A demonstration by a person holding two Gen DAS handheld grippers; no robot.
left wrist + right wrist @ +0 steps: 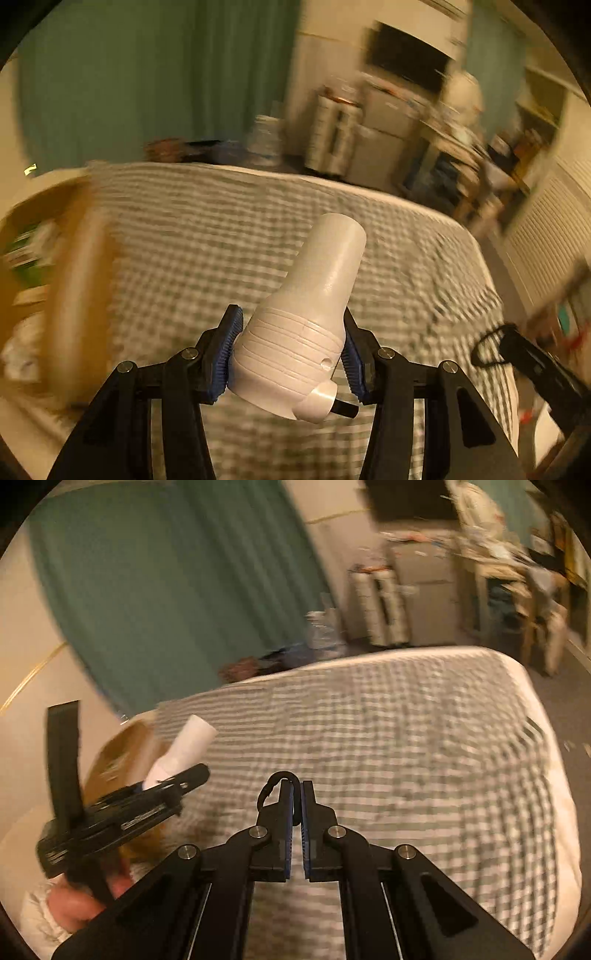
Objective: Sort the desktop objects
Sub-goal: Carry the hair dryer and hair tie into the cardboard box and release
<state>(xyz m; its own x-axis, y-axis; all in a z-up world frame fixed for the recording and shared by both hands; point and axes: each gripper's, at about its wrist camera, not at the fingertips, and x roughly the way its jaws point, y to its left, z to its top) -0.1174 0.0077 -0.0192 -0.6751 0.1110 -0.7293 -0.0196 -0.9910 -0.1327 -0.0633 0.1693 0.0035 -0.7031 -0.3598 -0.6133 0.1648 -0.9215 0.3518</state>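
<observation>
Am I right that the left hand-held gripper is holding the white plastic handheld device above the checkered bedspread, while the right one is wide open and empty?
Not quite: the right hand-held gripper is shut, pinching a thin black cord, as the right wrist view shows. The left hand-held gripper does hold the white plastic handheld device above the checkered bedspread.

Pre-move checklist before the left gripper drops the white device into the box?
1. Left gripper clamped on white device: ok, both pads on its ribbed body.
2. Device seated straight: not ok, it leans right.
3. Cardboard box located: ok, left of the gripper, but blurred.
4. Free space in box: cannot tell; contents smeared.
5. Right gripper clear of the path: ok, off to the right, pinching a black cord.
6. Checkered bedspread between device and box free of obstacles: ok.
</observation>
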